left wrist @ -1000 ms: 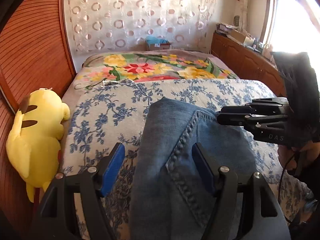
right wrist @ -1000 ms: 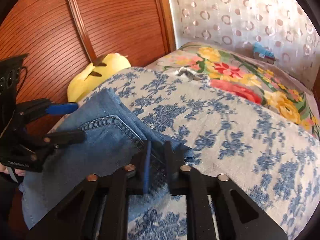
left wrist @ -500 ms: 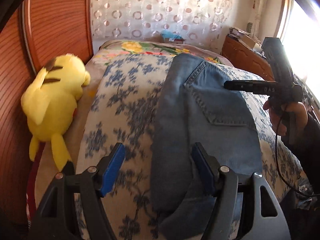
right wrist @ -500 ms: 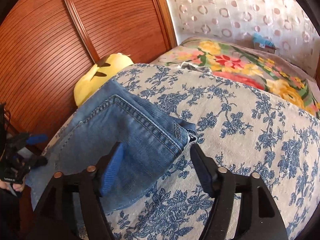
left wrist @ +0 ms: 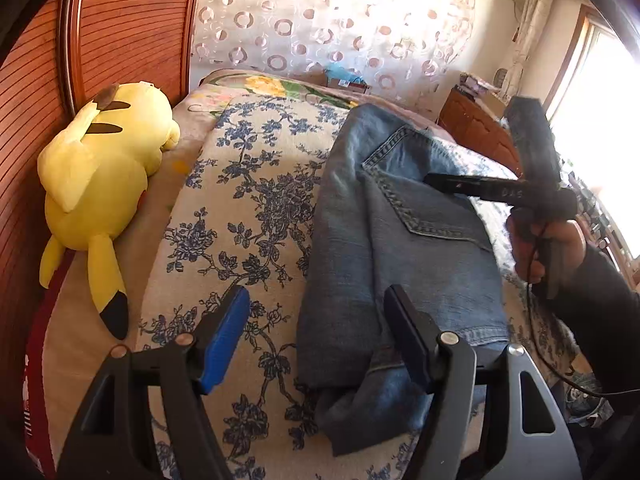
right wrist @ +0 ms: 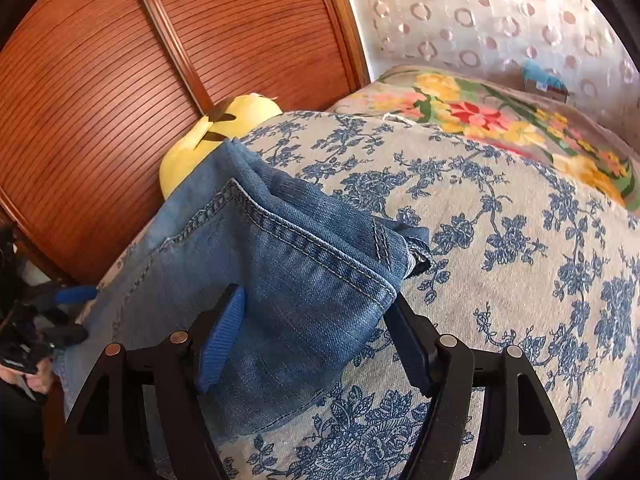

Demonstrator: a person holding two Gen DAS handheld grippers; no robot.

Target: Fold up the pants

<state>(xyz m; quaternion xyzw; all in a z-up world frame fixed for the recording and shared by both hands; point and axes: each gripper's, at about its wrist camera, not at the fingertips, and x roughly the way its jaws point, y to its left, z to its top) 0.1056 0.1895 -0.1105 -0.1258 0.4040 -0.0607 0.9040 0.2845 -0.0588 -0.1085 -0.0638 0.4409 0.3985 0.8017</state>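
The blue jeans lie folded in a long stack on the blue-flowered bedspread, back pocket up. My left gripper hovers open over their near end; its right finger is above the denim and neither pad presses on it. In the right wrist view the jeans show a stitched corner between the spread fingers of my right gripper, which is open and not squeezing the cloth. A hand holds the right gripper low over the far side of the jeans. The left gripper shows at the left edge.
A yellow plush toy lies along the bed's left side against the ribbed wooden wall. A bright flowered blanket covers the far end. A wooden dresser stands by the window on the right.
The right gripper went from shut on the jeans' edge to wide open, leaving the cloth on the bed. The left gripper drew back to the jeans' near end and rolled slightly.
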